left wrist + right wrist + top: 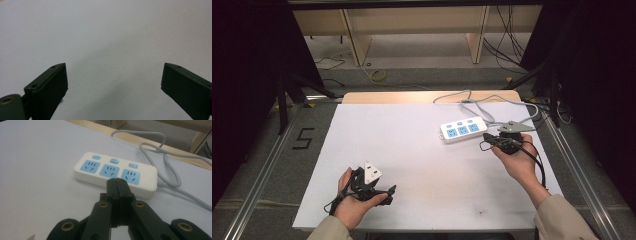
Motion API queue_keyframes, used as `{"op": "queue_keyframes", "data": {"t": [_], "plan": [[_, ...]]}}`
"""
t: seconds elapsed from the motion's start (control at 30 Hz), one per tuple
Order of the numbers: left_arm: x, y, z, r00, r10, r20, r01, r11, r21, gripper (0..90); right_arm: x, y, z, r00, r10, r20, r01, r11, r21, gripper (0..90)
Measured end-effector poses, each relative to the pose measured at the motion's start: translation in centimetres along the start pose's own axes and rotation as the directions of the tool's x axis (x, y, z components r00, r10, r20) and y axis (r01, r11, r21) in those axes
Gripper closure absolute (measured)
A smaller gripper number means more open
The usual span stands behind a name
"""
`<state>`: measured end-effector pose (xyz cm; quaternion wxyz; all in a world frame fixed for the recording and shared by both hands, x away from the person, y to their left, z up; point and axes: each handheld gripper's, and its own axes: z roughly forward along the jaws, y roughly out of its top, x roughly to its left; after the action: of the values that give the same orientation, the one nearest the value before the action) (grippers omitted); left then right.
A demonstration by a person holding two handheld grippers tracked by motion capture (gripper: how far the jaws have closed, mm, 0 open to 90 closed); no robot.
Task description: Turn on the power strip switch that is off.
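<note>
Just beyond closed right gripper (117,182): power strip (116,172); left gripper (113,82) spread wide.

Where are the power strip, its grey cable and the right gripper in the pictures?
power strip (115,173), right gripper view, on the middle blue socket.
grey cable (172,171), right gripper view, on the loop beside the strip.
right gripper (117,185), right gripper view, at the closed jaw tips.

The power strip (116,173) is white with three light blue sockets and three light blue buttons; its cable (160,152) is grey. Under it, the table (412,150) is white.
</note>
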<state>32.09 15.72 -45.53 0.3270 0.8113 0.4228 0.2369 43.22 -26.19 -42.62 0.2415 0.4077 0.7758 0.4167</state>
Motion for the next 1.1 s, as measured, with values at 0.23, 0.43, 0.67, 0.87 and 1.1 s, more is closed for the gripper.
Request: {"op": "queue_keyframes", "data": {"t": [0.23,0.43,0.67,0.87,1.1], "plan": [[-0.1,0.0,0.1,1.0000,0.003,-0.001,-0.003,1.0000,0.000,6.8,0.1,0.4,0.5,1.0000,0.000,0.000,0.000,1.0000,-0.001,90.0],[-0.1,0.1,0.1,1.0000,0.003,0.002,-0.003,1.0000,-0.001,7.0,0.3,0.9,1.1,1.0000,0.001,-0.002,-0.001,1.0000,-0.005,90.0],[-0.1,0.1,0.1,1.0000,0.002,0.003,-0.002,1.0000,-0.001,7.5,0.2,1.1,1.6,1.0000,0.010,-0.001,-0.010,0.9999,-0.004,90.0],[-0.1,0.1,0.1,1.0000,0.003,0.006,-0.003,1.0000,-0.003,7.8,0.2,1.2,2.2,0.9998,0.020,0.001,-0.020,0.9998,0.002,90.0],[-0.1,0.1,0.2,1.0000,0.000,0.007,0.000,1.0000,-0.005,8.0,0.1,1.2,2.6,0.9996,0.026,0.000,-0.027,0.9996,0.007,90.0]]}}
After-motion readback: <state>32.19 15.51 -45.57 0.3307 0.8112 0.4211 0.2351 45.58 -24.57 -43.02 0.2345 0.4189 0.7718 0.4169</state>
